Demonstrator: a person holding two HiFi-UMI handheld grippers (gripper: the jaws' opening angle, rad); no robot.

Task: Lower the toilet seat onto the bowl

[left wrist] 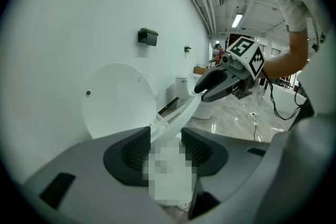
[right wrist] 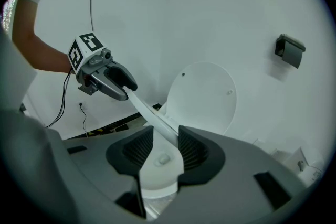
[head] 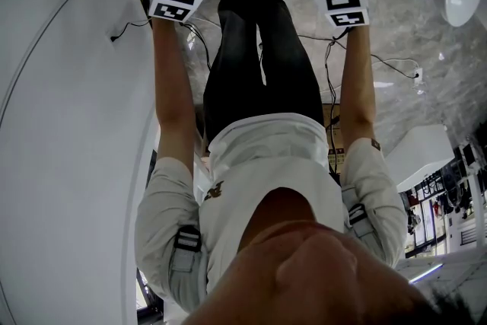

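Toilet seat [right wrist: 149, 113] is held crosswise above the bowl [right wrist: 157, 178]: pinched by the left gripper [right wrist: 125, 86], loosely straddled by the spread right gripper [left wrist: 205, 89].

White toilet seat [right wrist: 153, 117], grey marbled floor [head: 403, 34]

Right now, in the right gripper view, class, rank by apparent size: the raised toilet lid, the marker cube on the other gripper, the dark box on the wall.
1. toilet lid, clearly largest.
2. marker cube and dark box: about alike, and the cube is nearer the camera, so unranked.
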